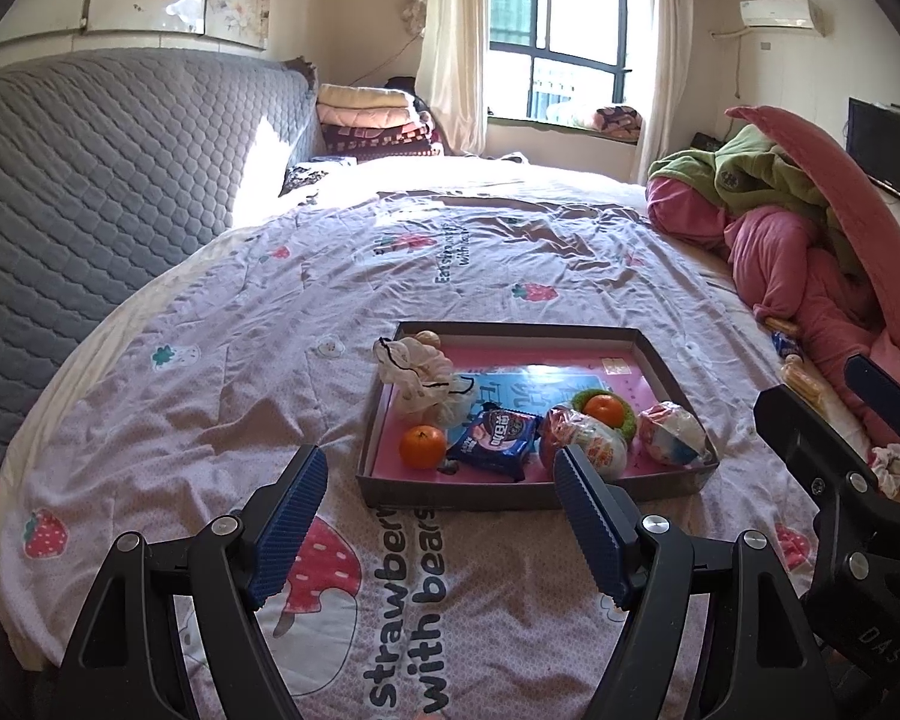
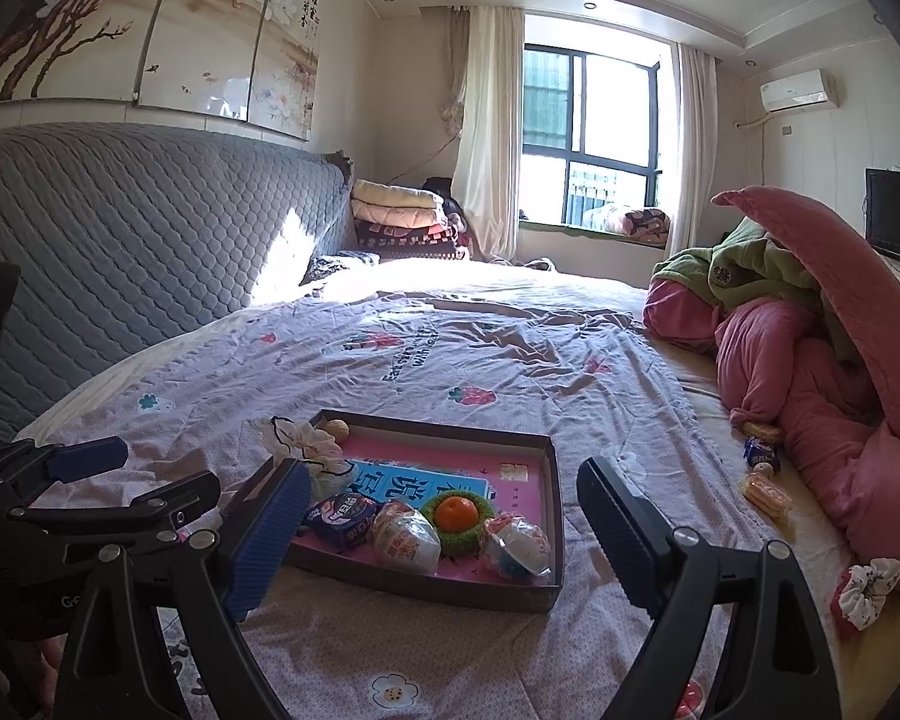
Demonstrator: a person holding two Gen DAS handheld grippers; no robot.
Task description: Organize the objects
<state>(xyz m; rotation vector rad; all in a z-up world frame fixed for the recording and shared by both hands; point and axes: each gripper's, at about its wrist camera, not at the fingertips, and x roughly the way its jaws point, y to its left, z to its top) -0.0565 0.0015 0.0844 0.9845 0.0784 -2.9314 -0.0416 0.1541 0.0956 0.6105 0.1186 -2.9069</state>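
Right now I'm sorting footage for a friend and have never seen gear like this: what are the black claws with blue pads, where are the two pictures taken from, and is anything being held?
They are two hand-held grippers; a person carries one in each hand. Each has a wide-angle camera looking forward along its two fingers, so one picture comes from the left gripper and the other from the right gripper. Both stand open and hold nothing.

They face a bed with a strawberry-print sheet. On it lies a shallow cardboard tray holding a tangerine, a second tangerine in a green ring, a dark blue biscuit pack, two wrapped snacks and a white scrunchie. More snacks and another scrunchie lie by the pink bedding.
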